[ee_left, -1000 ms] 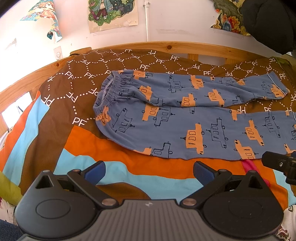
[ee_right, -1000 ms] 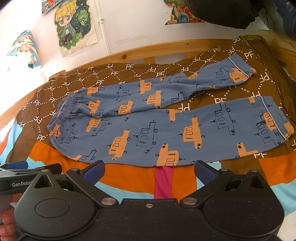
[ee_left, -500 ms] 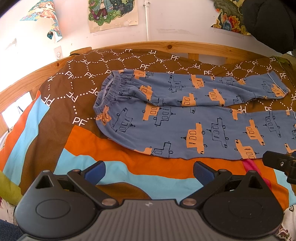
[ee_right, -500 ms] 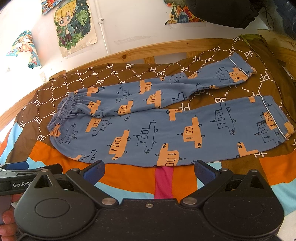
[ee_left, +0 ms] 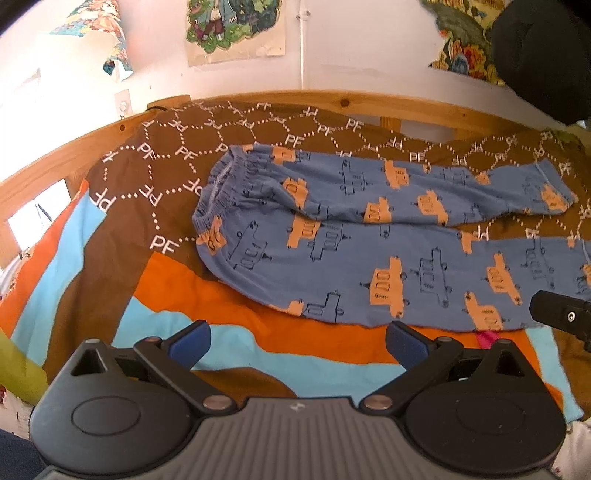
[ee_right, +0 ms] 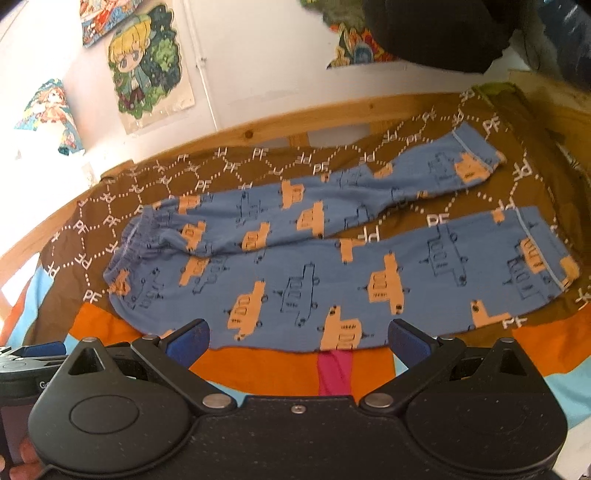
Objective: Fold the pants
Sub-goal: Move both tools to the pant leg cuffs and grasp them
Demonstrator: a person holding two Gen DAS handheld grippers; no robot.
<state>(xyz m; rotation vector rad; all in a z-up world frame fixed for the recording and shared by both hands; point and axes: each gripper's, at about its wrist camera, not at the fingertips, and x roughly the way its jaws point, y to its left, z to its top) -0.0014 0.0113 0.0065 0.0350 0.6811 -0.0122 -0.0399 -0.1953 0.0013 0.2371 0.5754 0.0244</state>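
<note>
Blue pants (ee_left: 369, 254) printed with orange vehicles lie flat on the bed, waistband to the left, both legs stretching right. The right wrist view shows the same pants (ee_right: 332, 273) with the two cuffs at the right, the legs spread apart. My left gripper (ee_left: 297, 341) stands open over the striped cover, short of the pants' near edge and a little left of their middle. Open too is my right gripper (ee_right: 297, 338), its blue fingertips level with the near hem of the lower leg. Neither holds anything.
The bedspread (ee_left: 155, 206) is brown with white hexagons at the back, orange and light blue stripes in front. A wooden bed rail (ee_right: 280, 129) runs behind it, below a white wall with posters. Dark clothing (ee_right: 436, 33) hangs at the upper right.
My right gripper has advanced toward the pants; they look larger and its fingertips now reach the near hem. The left gripper has barely moved.
</note>
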